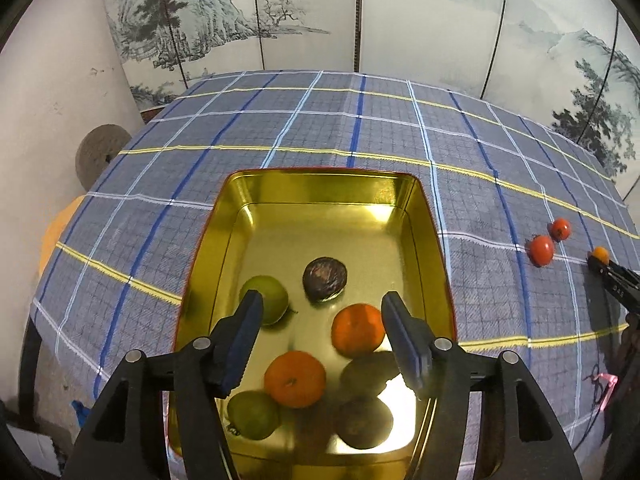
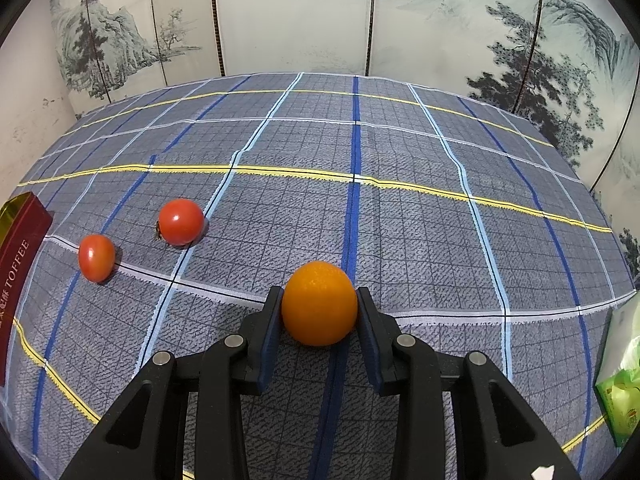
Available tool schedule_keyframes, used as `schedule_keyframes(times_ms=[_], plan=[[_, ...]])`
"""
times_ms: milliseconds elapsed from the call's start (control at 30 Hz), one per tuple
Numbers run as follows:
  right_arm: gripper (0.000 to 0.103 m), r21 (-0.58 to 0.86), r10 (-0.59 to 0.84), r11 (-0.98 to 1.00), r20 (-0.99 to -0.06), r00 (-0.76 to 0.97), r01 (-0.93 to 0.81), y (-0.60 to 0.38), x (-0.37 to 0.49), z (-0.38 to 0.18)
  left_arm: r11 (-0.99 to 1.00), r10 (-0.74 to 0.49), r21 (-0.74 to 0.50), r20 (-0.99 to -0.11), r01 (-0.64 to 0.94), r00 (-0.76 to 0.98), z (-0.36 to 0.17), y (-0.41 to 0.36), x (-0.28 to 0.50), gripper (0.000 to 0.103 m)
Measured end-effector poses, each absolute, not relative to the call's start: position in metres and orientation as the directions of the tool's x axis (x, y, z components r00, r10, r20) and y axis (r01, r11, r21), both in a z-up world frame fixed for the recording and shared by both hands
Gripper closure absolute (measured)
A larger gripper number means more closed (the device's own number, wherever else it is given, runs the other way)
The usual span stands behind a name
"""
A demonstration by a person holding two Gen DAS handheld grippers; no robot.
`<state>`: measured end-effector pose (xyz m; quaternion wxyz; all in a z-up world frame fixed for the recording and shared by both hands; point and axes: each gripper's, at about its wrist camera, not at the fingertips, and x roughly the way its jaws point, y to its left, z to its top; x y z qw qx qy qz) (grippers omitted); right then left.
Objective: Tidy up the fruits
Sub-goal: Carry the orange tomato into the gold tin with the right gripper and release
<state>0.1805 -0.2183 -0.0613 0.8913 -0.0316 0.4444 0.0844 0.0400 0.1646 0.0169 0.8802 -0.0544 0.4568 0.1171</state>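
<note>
Far left, a red TOFFEE tin (image 1: 224,216) w/ gold inside is seen on the plaid tablecloth (image 1: 320,120); its red outer wall shows at the left edge of the right wrist view. Inside the tin, L to R: a green fruit (image 1: 268,296) mid-left; a 2nd green fruit (image 1: 252,416) at the near-left corner; a dark purple-brown round fruit (image 1: 324,278) toward centre; a tangerine (image 1: 294,378) nearer; another tangerine (image 1: 358,330) right of centre; two dull dark fruits (image 1: 370,372) and (image 1: 362,422) near-right, blurred, kind can't be told. The left gripper (image 1: 322,308) is held over the tin, jaws parted, nothing btwn the pads; no fruit is touched by it.

Right of the tin, on bare cloth, two red tomatoes are found, well apart from the tin: one nearer-left (image 2: 96,258), one farther-right (image 2: 181,222), just beside each other, not touching. Further right, a small orange (image 2: 319,303) is clamped btwn the pads of the right gripper (image 2: 320,306), jaws clenched on its two sides; whether it rests on the cloth or is lifted can't be told. At the far right edge a green packet (image 2: 622,380) is partly seen. Behind the table a painted folding screen (image 2: 280,12) is seen.
</note>
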Motion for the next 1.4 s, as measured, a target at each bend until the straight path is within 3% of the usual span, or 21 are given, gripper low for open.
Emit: schedule_keyframes(times_ms=[400,600,967,1400], plan=[[0.073,0.015,0.105,0.987,-0.81,0.576,-0.159,-0.214,0.184,-0.057,0.958,0.175,0.008,-0.808,-0.287,0.563,0.017,0.171,0.023,0.036],[0.073,0.064,0.164,0.98,-0.794,0.586,-0.187,-0.199,0.179,-0.04,0.954,0.177,-0.003,-0.802,-0.3,0.571,0.018,0.176,0.018,0.034],[0.073,0.123,0.349,0.913,-0.726,0.592,-0.388,-0.118,0.155,0.011,0.941,0.202,-0.006,-0.793,-0.339,0.575,0.024,0.192,0.004,0.033],[0.073,0.161,0.544,0.755,-0.694,0.471,-0.635,-0.001,0.111,0.033,0.912,0.247,-0.009,-0.787,-0.411,0.566,0.027,0.219,-0.017,0.033]])
